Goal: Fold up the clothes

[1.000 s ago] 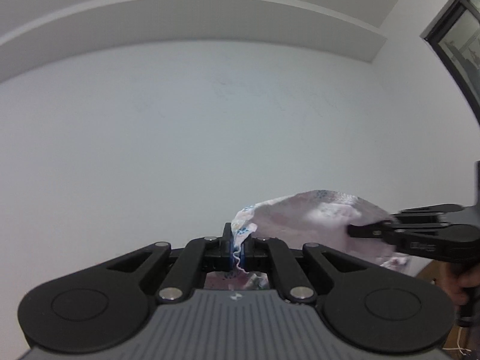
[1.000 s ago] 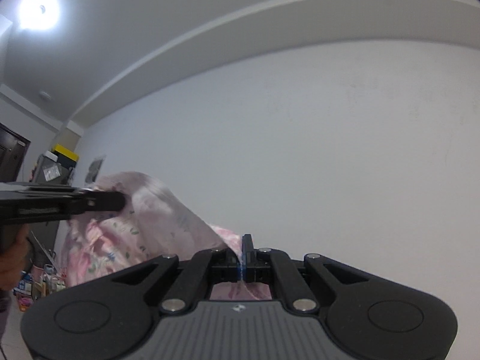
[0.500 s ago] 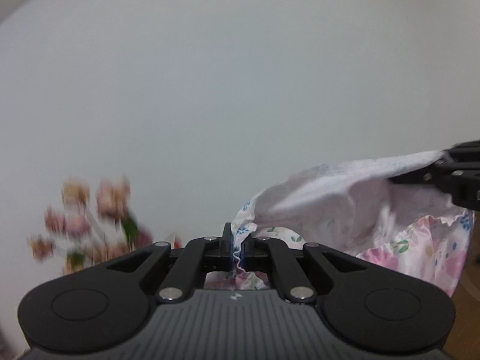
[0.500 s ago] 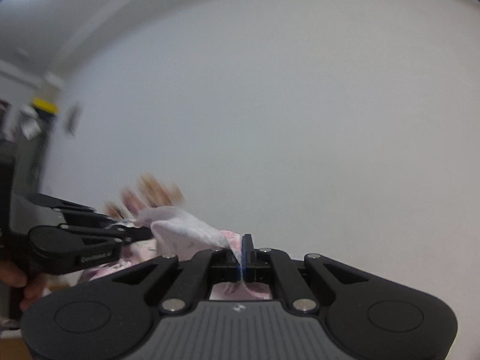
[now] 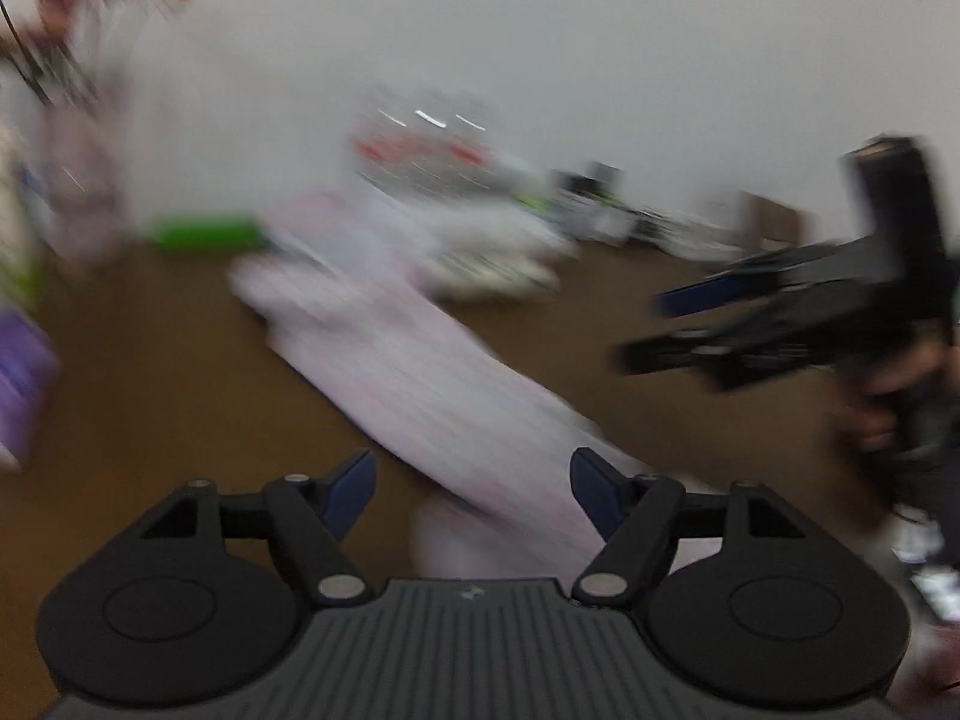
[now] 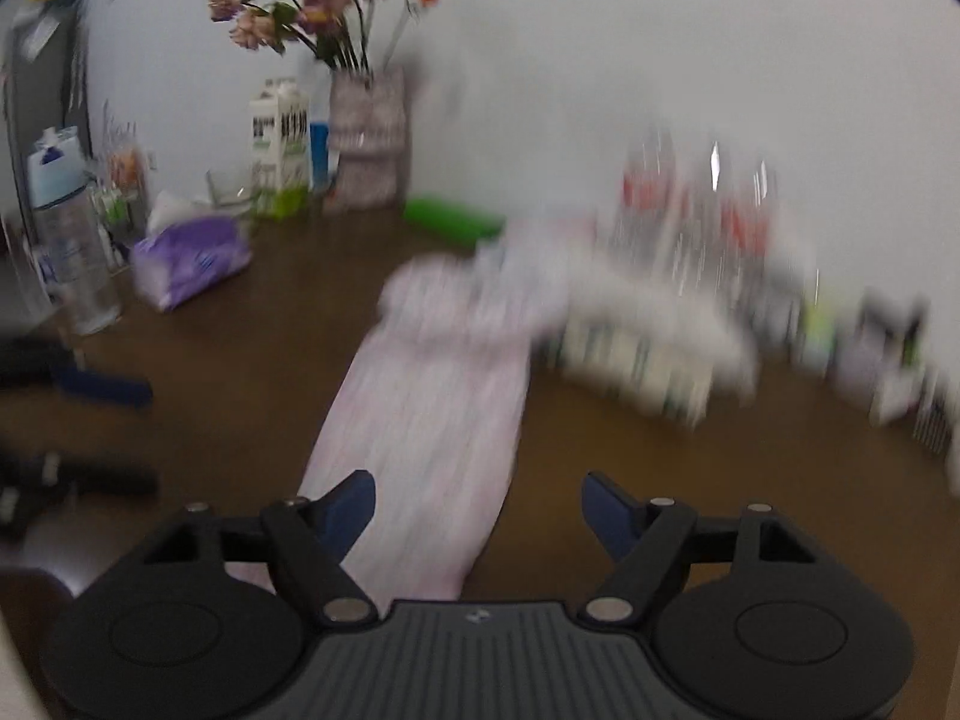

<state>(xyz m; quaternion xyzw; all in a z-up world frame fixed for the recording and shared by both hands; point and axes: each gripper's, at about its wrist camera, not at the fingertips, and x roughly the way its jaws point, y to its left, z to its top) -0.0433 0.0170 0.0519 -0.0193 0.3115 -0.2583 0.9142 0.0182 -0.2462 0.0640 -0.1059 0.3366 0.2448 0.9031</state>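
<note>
The pale pink garment (image 6: 420, 420) lies in a long strip on the brown desk (image 6: 240, 420), both left tongs (image 5: 471, 489) and right tongs (image 6: 477, 504) gaping empty, so further folds look left.

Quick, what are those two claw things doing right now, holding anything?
Left hand-held gripper: open, holding nothing.
Right hand-held gripper: open, holding nothing; the long pale pink garment lies on the brown table.

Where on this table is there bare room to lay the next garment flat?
Bare brown table shows between the pink garment and the purple tissue pack, and right of the garment, short of the blurred clutter. The wall side is crowded: flower vase, carton, bottle.
</note>
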